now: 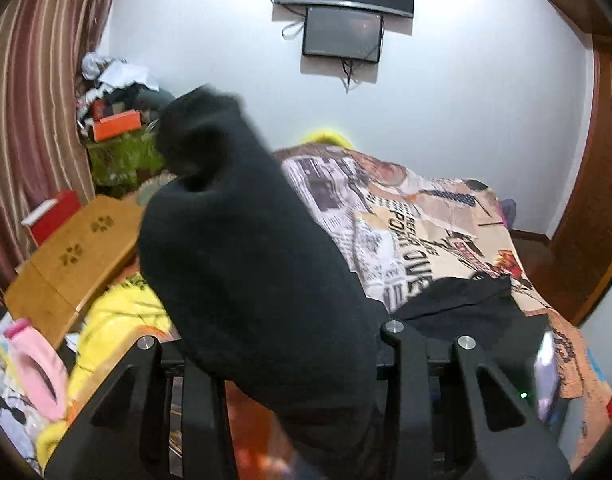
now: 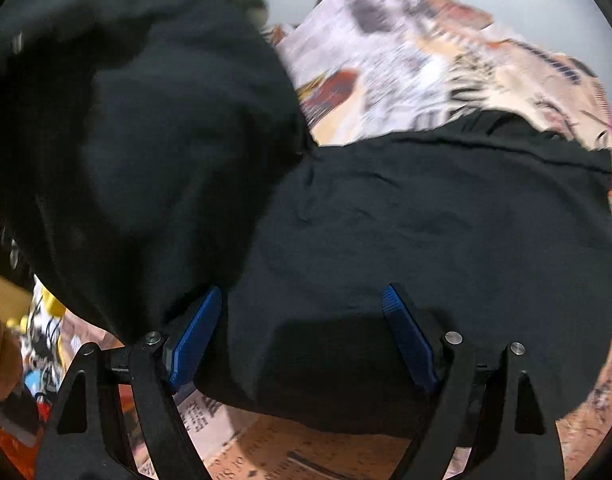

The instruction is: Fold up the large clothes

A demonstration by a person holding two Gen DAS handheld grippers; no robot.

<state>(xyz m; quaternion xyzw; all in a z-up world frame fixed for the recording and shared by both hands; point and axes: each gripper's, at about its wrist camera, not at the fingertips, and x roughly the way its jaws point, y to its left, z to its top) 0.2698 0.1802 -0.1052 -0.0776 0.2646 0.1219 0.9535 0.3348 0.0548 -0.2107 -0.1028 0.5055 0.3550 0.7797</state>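
Your left gripper is clamping a thick bunch of the black garment, and that bunch is standing up right in front of the lens, so the fingertips themselves are hidden under the cloth. Your right gripper is hanging over the flat part of the same garment with its jaws spread wide; the blue pads are sitting apart with cloth lying below them, nothing pinched.

Room-wise, the right side is looking the most open: the garment's far edge is lying on the printed bedspread, and past it there's bare bedspread running toward the white wall. The near edge of the cloth is ending just under your right gripper, with bedspread showing below it.

The left side is crowding you. A wooden folding table is sitting just beside the lifted cloth, a yellow item is spilling next to it, something pink is lying further out, and a striped curtain is closing off that side. A screen is hanging on the wall, well away.

The garment is looking plain black and soft, lightly wrinkled where it's lying flat, bunched and blurry where it's being lifted.
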